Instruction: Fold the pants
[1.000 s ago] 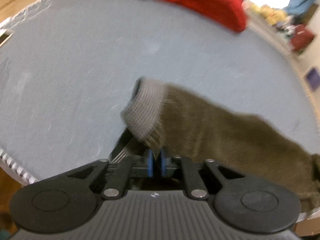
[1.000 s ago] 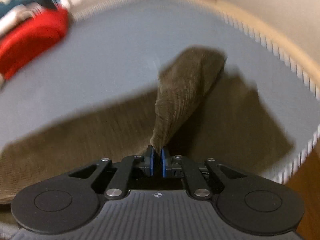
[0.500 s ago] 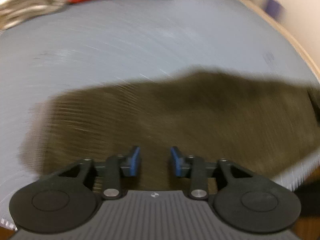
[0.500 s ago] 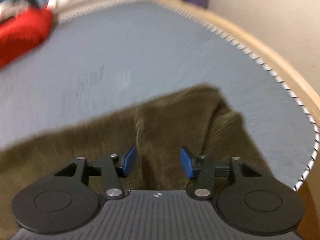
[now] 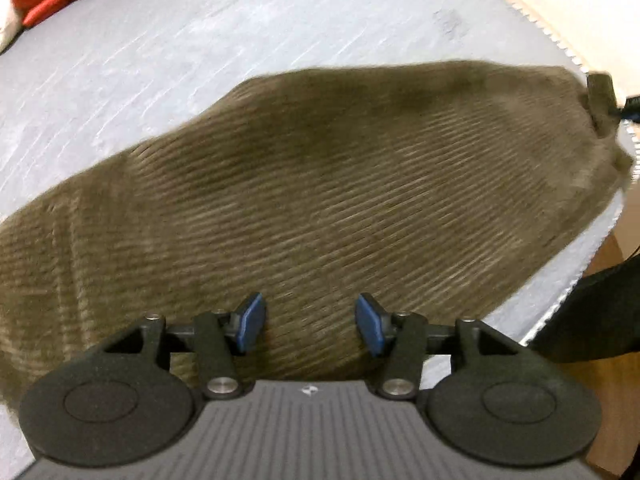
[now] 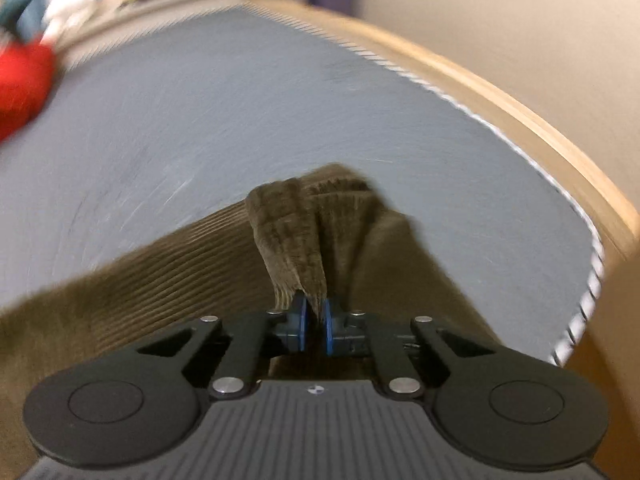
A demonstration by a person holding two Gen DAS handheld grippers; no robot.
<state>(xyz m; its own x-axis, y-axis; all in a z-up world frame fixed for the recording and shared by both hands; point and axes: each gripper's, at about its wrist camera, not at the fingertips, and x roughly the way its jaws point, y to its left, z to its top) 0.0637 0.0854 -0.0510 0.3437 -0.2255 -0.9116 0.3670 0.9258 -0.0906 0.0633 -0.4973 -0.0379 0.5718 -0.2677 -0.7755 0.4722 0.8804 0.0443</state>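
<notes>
My right gripper (image 6: pixel 313 326) pinches the pants (image 5: pixel 320 200) at a bunched edge; left gripper (image 5: pixel 310 324) open above them. Soft, limp corduroy, probably light; grab edges.

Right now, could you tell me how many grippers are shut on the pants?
1. The right gripper pinches a bunched edge of the pants; the left gripper hovers open above the pants.
</notes>
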